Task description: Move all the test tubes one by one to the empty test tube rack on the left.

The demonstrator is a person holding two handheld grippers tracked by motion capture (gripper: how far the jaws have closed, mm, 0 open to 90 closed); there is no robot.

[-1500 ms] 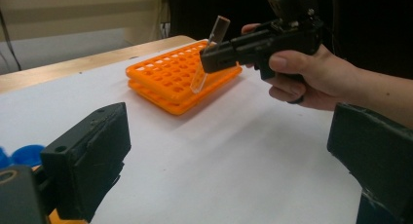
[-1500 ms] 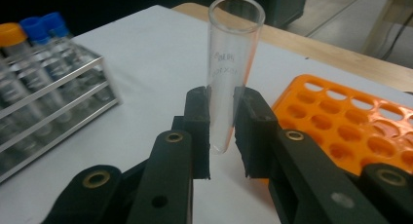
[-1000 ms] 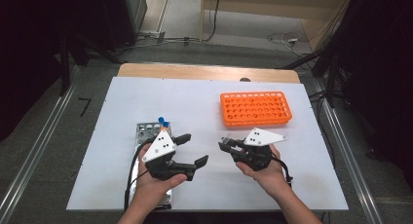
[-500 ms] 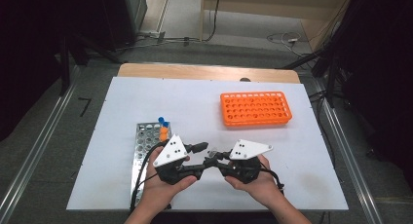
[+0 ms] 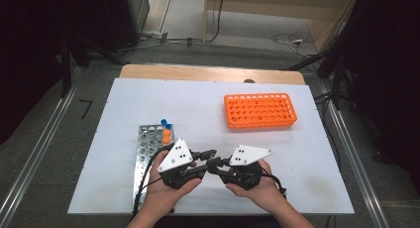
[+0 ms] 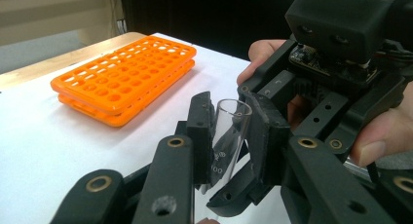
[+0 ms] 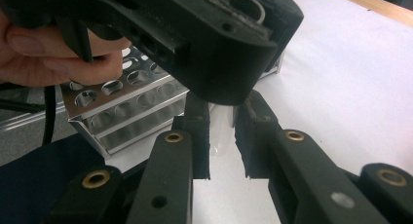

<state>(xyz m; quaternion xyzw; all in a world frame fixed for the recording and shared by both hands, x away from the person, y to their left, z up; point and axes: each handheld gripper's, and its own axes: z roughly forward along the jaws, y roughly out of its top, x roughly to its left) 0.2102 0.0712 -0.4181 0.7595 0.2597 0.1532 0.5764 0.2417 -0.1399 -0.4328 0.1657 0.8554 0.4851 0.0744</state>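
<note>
- The left tongs [image 5: 210,153] and right tongs [image 5: 214,164], apart a second ago, now meet tip to tip, nearer the person than the orange rack [image 5: 259,110].
- The left tongs grip a clear glass tube [image 6: 228,136].
- The right tongs' jaws flank the tube's lower end; whether they pinch it I cannot tell.
- The metal rack [image 5: 146,153] stays beside the left hand [image 5: 166,191].

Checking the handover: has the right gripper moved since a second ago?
Yes. The right gripper has moved left and nearer the person, away from the orange rack, and now meets the left gripper by the metal rack.
</note>
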